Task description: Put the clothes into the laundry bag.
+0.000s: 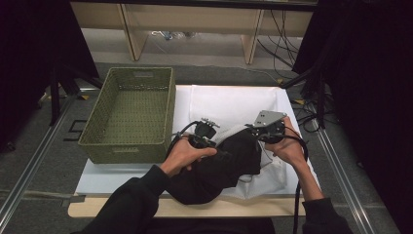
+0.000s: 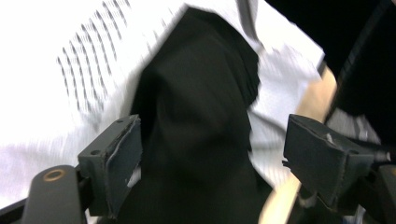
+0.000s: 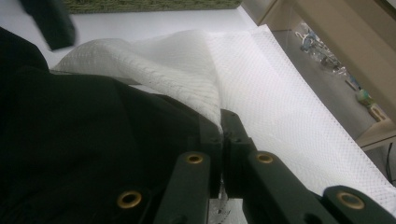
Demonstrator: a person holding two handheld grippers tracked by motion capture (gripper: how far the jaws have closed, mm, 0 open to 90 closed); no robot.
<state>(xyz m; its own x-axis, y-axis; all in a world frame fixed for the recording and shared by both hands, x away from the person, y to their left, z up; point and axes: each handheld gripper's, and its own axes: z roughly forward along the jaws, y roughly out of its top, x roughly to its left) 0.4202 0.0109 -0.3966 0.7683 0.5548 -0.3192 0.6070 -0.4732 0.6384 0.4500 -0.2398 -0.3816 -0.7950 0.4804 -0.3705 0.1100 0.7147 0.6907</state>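
A black garment [image 1: 219, 168] lies bunched at the table's near middle, partly tucked into a white mesh cloth [image 1: 234, 105] spread beneath and behind it. My left gripper [image 1: 203, 132] hovers over the garment's left side. In the left gripper view its jaws [image 2: 210, 140] stand wide apart, with the black garment [image 2: 201, 116] below them and the pads [image 2: 123, 158] clear of it. My right gripper [image 1: 267, 127] is at the garment's right. In the right gripper view it [image 3: 223, 123] is shut on a raised edge of the white mesh cloth [image 3: 261, 93], beside the black garment [image 3: 70, 140].
An olive woven basket [image 1: 126, 146] stands on the table's left side, its inside bare. The white sheet covers a wooden board [image 1: 97, 207]. Metal rails run along both sides of the table. Shelving and cables sit on the floor beyond the far edge.
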